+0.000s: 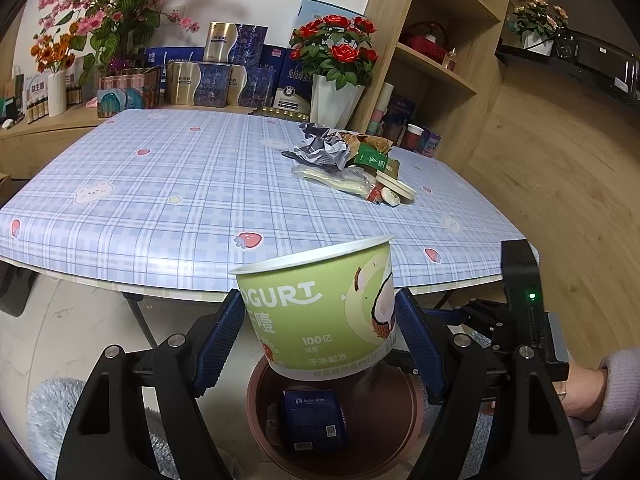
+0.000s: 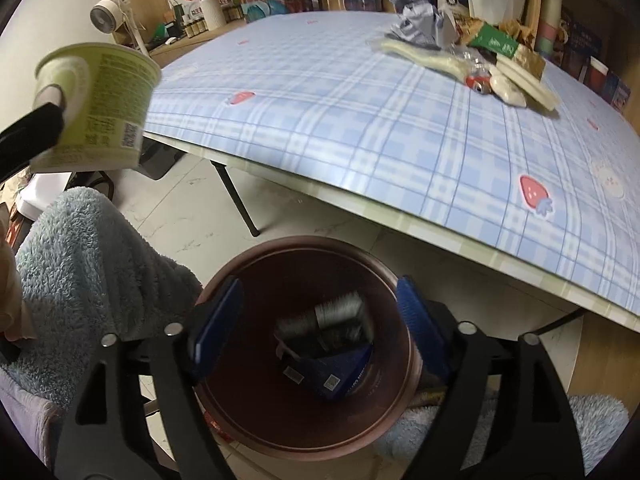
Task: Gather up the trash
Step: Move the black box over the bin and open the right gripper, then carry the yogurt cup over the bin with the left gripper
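right now holding a green yogurt cup (image 1: 320, 312) in the left gripper (image 1: 320, 332), blue pads pressed on both sides of its wall, rim up and a little tilted. kept directly above the brown bin (image 1: 260, 412), probably so that a simple release lets it fall inside. reads "ogurt" in white letters on the side, with "100" and some chinese print lower down; from the right wrist view, a block of small text and a square code on the far side of the cup (image 2: 96, 108).

meanwhile the right gripper (image 2: 320, 320) hanging over the same bin (image 2: 304, 432) with jaws spread and nothing between them, pointed steeply down into the opening. seems just emptied, judging by the contents below: a dark blue box (image 1: 312, 420) marked "luckin coffee" with a small code sticker, leaning against the inner wall, and a grey roll-like thing (image 2: 340, 312) behind it, hard to identify.

still to collect: a heap of trash (image 1: 352, 164) near the far right corner of the table (image 1: 160, 184), well apart from the bin. includes crumpled grey paper, a green packet, a clear plastic bag, a flat round lid and a small red can. sits on a blue checked cloth printed with strawberries and bears.

bin parked on the floor just under the near table edge, presumably to keep each trip short.
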